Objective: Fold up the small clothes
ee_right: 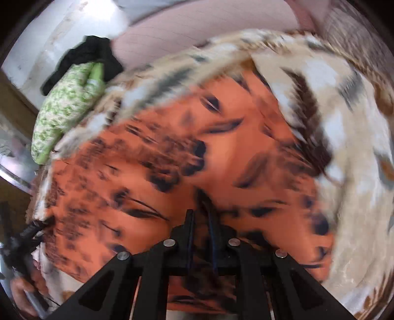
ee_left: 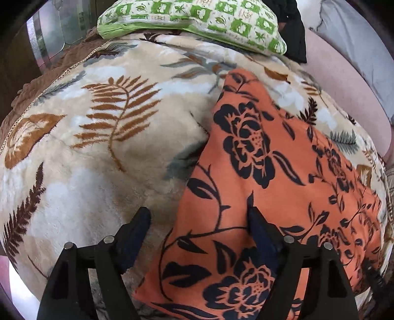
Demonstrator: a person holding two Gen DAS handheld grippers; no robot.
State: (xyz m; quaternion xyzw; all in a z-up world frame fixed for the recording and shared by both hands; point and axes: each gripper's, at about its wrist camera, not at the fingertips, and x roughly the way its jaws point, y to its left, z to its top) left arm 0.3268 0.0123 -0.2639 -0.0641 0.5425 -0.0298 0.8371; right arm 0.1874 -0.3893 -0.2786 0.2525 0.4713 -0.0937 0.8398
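We count one large cream blanket (ee_left: 103, 152) printed with brown and grey leaves; it covers the bed and fills most of both views. On it lies one orange garment (ee_left: 258, 172) with a black flower print, spread in a long wedge across the right half of the left wrist view, its narrow end towards the pillow. One green-and-white patterned pillow (ee_left: 197, 17) rests at the far edge of the blanket, with one black cloth (ee_left: 295, 37) bunched just beside it.

We see two tools. The left hand-held gripper (ee_left: 199, 221) points steeply down over the near part of the garment with its jaws spread wide: one finger stands over bare blanket, the other over the orange fabric, and the garment's edge runs between them without being pressed. The right hand-held gripper (ee_right: 200, 216) also angles down, its view heavily blurred; its jaws are pressed close together and orange cloth bunches at their tips, so it looks to be pinching the garment. At the left edge of that view a hand (ee_right: 22, 293) grips a grey handle.
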